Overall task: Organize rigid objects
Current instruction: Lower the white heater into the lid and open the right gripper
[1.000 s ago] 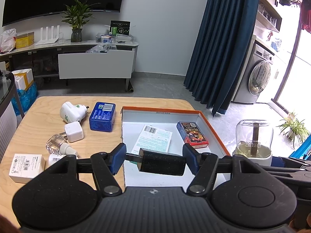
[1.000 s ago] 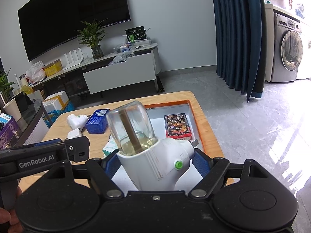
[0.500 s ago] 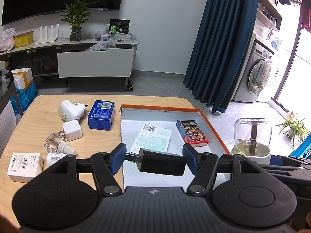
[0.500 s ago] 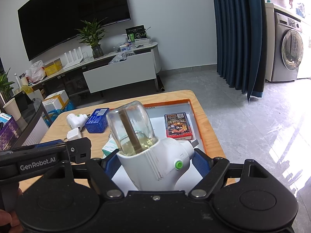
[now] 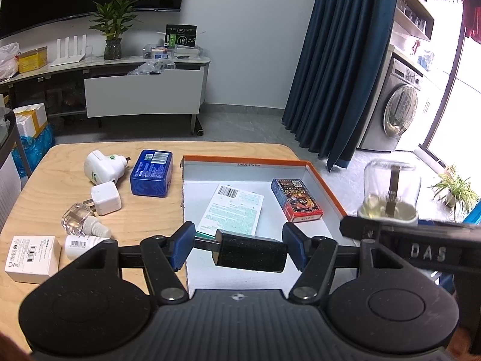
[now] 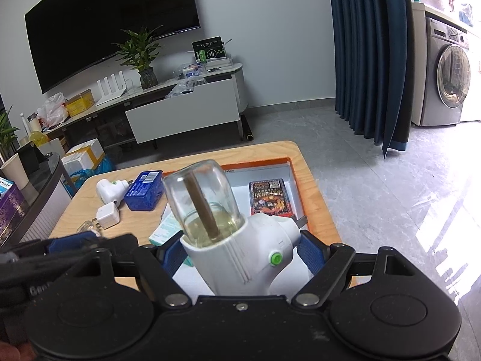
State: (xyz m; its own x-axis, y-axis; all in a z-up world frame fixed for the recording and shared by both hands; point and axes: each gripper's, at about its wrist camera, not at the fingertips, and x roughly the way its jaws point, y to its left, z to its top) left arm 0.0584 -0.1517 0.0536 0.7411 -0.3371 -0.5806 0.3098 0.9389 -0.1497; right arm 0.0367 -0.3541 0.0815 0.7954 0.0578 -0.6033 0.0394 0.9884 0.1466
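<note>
My left gripper [image 5: 239,248] is shut on a black plug adapter [image 5: 249,254] and holds it above the near part of the orange-rimmed white box [image 5: 326,188]. My right gripper [image 6: 237,255] is shut on a white plug-in vaporizer with a glass bottle [image 6: 228,225], held over the box's right side; the vaporizer also shows in the left wrist view [image 5: 390,192]. In the box lie a card deck [image 5: 296,200] and a flat green-white packet [image 5: 234,209].
On the wooden table [image 5: 45,192] left of the box lie a blue box [image 5: 151,173], a white vaporizer plug [image 5: 102,167], a white cube charger [image 5: 105,201], a glass refill bottle [image 5: 79,221], a small white bottle [image 5: 81,243] and a white carton [image 5: 31,258].
Both grippers have lifted and pulled back slightly with their objects; the right gripper's body has come further into the left wrist view. Table objects have not moved.
</note>
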